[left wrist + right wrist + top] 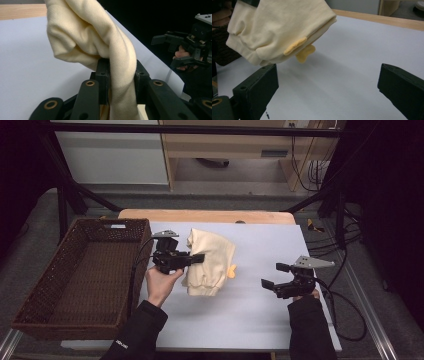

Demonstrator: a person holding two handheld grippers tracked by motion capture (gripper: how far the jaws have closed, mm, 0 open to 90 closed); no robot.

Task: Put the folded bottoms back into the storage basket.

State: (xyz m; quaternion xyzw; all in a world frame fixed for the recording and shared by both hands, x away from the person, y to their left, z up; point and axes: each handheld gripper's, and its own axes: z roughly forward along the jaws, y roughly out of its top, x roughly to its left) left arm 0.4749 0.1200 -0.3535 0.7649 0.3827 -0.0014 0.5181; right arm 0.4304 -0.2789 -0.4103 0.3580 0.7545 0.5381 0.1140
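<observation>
Left hand-held gripper [199,258] pinches the cream garment [210,262], lifted off the counter [260,320]; basket [45,295] transfer pending. Right hand-held gripper [274,276] spread, idle.

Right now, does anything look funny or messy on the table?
Nothing is spilled or broken. The cream garment is bunched into a lump, pinched in the left gripper and hanging off the white table. The right gripper waits open beside it. The brown basket holds nothing.

High view overlooks table [260,320]; claw views close, sharing garment [87,37].
</observation>
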